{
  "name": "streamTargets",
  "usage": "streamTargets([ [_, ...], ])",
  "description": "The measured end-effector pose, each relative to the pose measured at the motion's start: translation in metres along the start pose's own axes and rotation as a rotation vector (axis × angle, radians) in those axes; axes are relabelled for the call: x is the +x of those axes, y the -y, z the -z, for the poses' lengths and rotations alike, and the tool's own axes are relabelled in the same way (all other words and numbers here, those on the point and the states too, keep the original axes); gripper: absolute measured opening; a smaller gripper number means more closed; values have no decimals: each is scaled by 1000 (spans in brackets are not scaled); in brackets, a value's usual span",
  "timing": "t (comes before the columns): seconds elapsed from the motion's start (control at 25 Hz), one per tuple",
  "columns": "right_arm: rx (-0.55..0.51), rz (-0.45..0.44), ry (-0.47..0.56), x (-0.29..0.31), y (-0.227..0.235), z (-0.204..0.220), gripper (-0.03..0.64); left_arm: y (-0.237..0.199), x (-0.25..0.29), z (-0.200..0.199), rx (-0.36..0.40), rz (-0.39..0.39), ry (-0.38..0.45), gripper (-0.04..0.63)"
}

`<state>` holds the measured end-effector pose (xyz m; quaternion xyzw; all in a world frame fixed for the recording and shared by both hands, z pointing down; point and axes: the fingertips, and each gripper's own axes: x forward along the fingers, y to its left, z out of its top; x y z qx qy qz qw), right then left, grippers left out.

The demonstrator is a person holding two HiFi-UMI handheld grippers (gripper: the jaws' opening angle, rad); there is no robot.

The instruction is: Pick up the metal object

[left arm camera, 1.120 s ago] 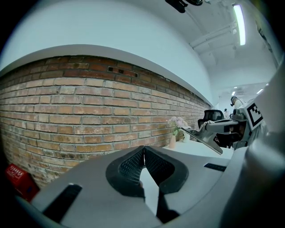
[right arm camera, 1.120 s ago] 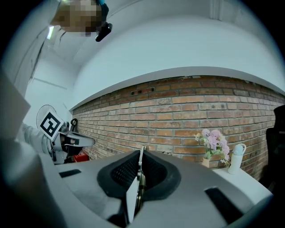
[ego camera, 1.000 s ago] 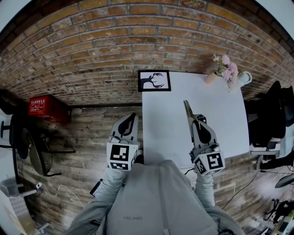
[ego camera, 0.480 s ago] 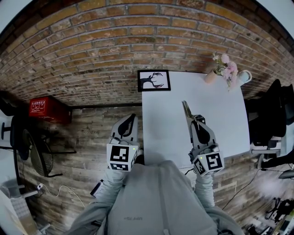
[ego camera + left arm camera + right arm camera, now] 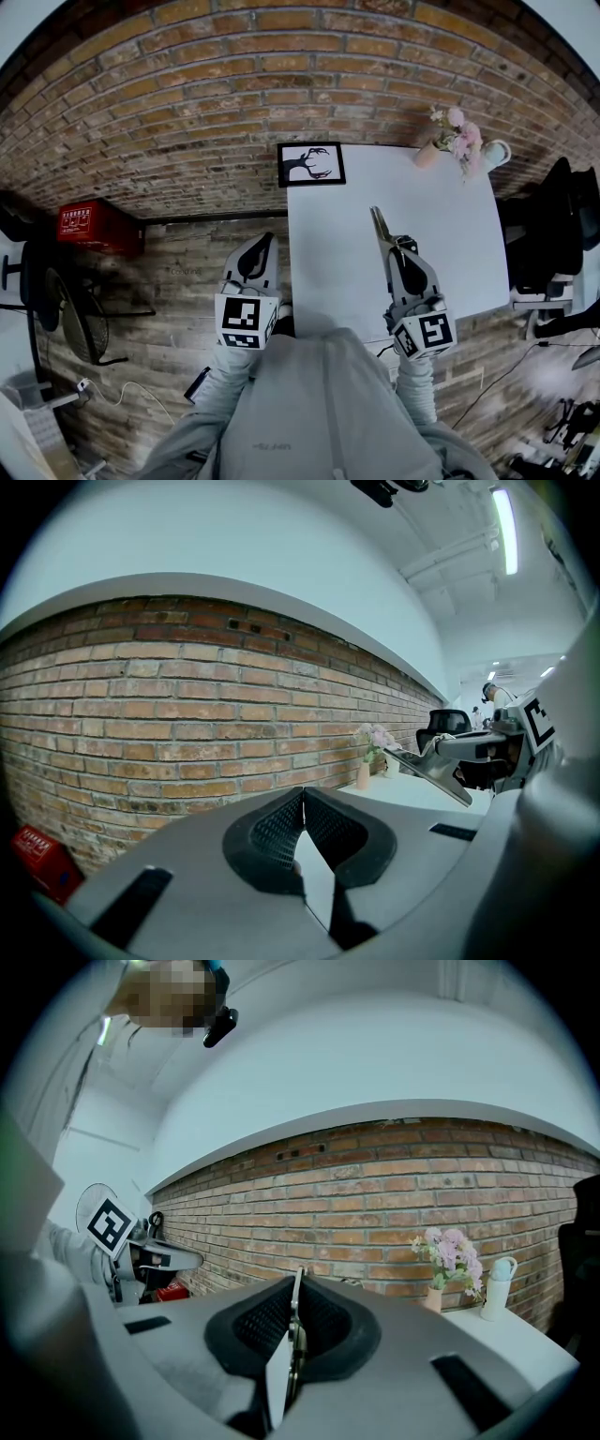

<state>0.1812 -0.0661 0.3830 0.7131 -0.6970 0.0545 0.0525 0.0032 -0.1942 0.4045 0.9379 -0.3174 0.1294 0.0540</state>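
**Head view.** The right gripper (image 5: 398, 247) holds the metal object (image 5: 381, 225), a thin flat strip. The strip projects from the fingertips toward 11 o'clock, over the white surface (image 5: 450, 244). The left gripper (image 5: 263, 243) hangs off the surface's 9 o'clock edge, above the wooden floor, and carries nothing. On the surface's 12 o'clock edge stands a framed picture (image 5: 311, 164) of a black antlered silhouette, with no caption. A vase of pink flowers (image 5: 455, 136) and a white bottle (image 5: 497, 157) occupy the 1 o'clock corner. A red crate (image 5: 92, 223) at 9 o'clock bears white characters too small to read. The square markers on the cubes are patterns, not text, and a small print on the person's grey top is illegible.

**Left gripper view.** The fingers (image 5: 277, 829) are pressed together with nothing between them. At 3 o'clock the other gripper shows with the strip held in the air, clear of the surface below it.

**Right gripper view.** The fingers (image 5: 255, 1321) are clamped on the strip, which runs edge-on between the pads. No marking shows on the metal.

**Assessment.** The pick-up appears complete: the object is gripped and off the surface. All that seems left is to keep the hold secure, since such a thin strip could pivot between the pads.
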Motion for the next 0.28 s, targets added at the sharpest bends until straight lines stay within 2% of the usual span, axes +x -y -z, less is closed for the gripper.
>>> streamTargets([
  [0.28, -6, -1, 0, 1, -3, -2, 29, -8, 1, -2, -28, 14, 9, 28],
])
